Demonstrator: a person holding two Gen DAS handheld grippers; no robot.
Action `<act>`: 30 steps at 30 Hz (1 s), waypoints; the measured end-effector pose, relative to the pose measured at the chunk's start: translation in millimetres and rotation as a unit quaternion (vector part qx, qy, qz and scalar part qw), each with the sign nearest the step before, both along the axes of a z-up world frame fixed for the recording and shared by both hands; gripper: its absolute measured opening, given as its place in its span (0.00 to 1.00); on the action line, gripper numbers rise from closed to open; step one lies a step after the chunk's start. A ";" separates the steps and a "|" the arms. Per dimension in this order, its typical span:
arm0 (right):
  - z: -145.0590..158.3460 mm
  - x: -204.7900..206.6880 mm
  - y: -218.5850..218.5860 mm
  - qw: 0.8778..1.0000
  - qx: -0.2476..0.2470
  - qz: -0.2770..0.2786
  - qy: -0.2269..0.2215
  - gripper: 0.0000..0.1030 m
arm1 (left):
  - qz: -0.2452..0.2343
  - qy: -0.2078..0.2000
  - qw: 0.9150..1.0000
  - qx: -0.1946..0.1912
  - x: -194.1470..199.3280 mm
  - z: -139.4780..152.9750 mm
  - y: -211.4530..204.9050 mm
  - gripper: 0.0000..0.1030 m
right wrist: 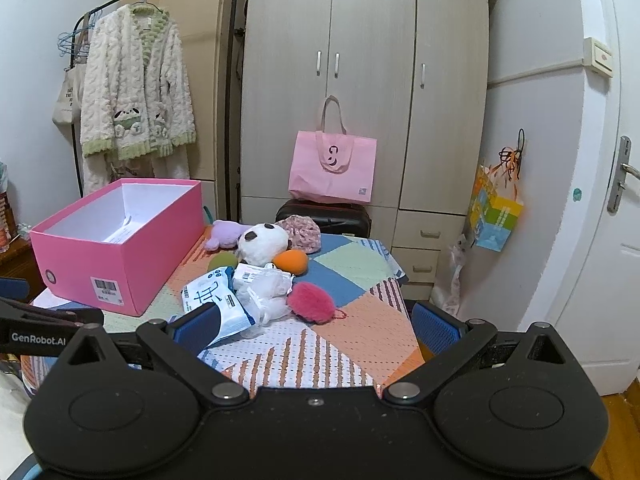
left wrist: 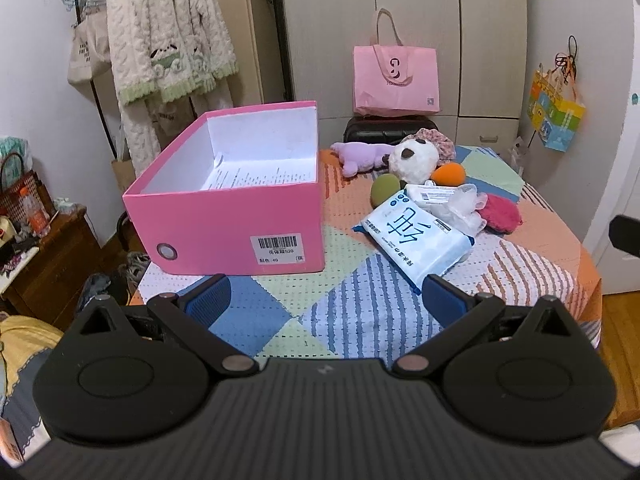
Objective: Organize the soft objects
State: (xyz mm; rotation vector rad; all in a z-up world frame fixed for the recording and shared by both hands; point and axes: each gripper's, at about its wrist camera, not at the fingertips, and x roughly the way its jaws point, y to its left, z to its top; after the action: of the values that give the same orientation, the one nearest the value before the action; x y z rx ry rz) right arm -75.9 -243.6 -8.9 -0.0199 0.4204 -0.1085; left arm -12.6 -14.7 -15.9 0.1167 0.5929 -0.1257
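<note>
An open pink box (left wrist: 240,216) (right wrist: 116,264) stands on the left of the quilt-covered table (left wrist: 360,312); only a printed paper lies in it. To its right lies a pile of soft things: a panda plush (left wrist: 414,158) (right wrist: 262,244), a purple plush (left wrist: 360,154), an orange ball (left wrist: 449,174), a green ball (left wrist: 385,190), a blue-white wipes pack (left wrist: 416,240) (right wrist: 216,300), a clear plastic packet (left wrist: 460,208) and a magenta fluffy pad (left wrist: 500,214) (right wrist: 312,302). My left gripper (left wrist: 326,300) and right gripper (right wrist: 316,326) are both open and empty, held above the table's near edge.
A pink tote bag (left wrist: 394,80) sits on a black suitcase (left wrist: 384,130) behind the table, before a wardrobe. A fleece robe (left wrist: 164,40) hangs on a rack at the left. A wooden cabinet (left wrist: 48,264) stands at the left, a white door (right wrist: 600,200) at the right.
</note>
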 end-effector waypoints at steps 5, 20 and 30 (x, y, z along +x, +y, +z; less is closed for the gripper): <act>-2.0 0.9 0.5 1.000 0.001 0.001 0.000 1.00 | -0.005 0.000 1.000 0.011 -3.1 -1.0 -4.0 1.00; -0.8 -3.7 8.2 1.000 -0.020 0.014 -0.015 1.00 | -0.014 -0.017 1.000 0.009 -7.1 -1.8 -0.5 1.00; 1.0 -6.1 -2.3 0.999 0.010 0.024 -0.042 1.00 | 0.004 -0.032 0.999 -0.029 -7.7 2.4 14.3 1.00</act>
State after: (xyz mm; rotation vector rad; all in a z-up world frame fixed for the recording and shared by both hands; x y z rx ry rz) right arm -82.0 -245.9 -7.8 -0.0056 0.3359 -0.0566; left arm -20.3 -0.4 -13.5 0.0623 0.5262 -0.1301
